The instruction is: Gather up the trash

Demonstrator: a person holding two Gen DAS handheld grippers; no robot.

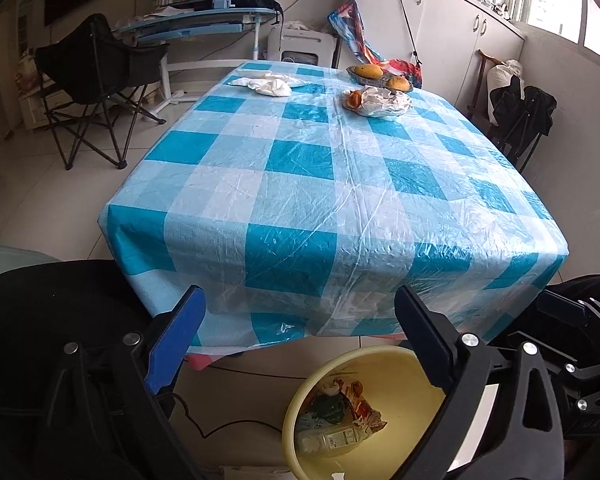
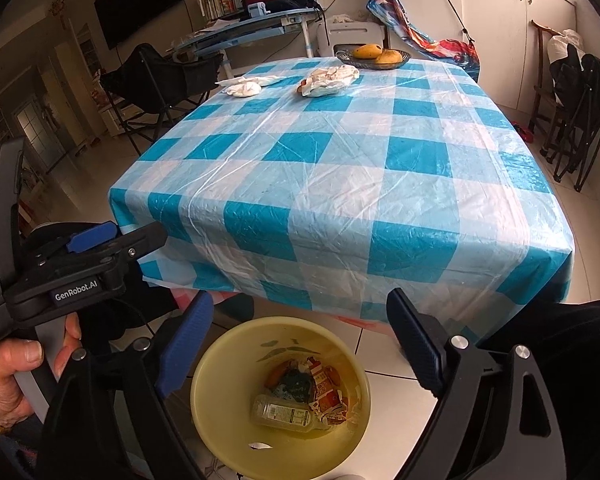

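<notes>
A yellow bin (image 1: 404, 420) stands on the floor just in front of the table; inside lie a clear plastic bottle (image 1: 328, 440) and crumpled printed wrappers (image 1: 348, 400). My left gripper (image 1: 300, 296) hangs open above the bin with nothing between its fingers. My right gripper (image 2: 300, 296) is open too, empty, over the same bin (image 2: 228, 360) and bottle (image 2: 284, 414). At the far end of the checked table (image 1: 300, 200) lie a crumpled white tissue (image 1: 268, 84) and a white wrapper with food scraps (image 1: 380, 102).
A bowl of mangoes (image 1: 380, 74) sits at the table's far edge. A black folding chair (image 1: 96, 80) and a desk stand to the far left, cabinets and another chair (image 1: 520, 120) to the right. A hand (image 2: 8, 376) holds the left gripper's handle.
</notes>
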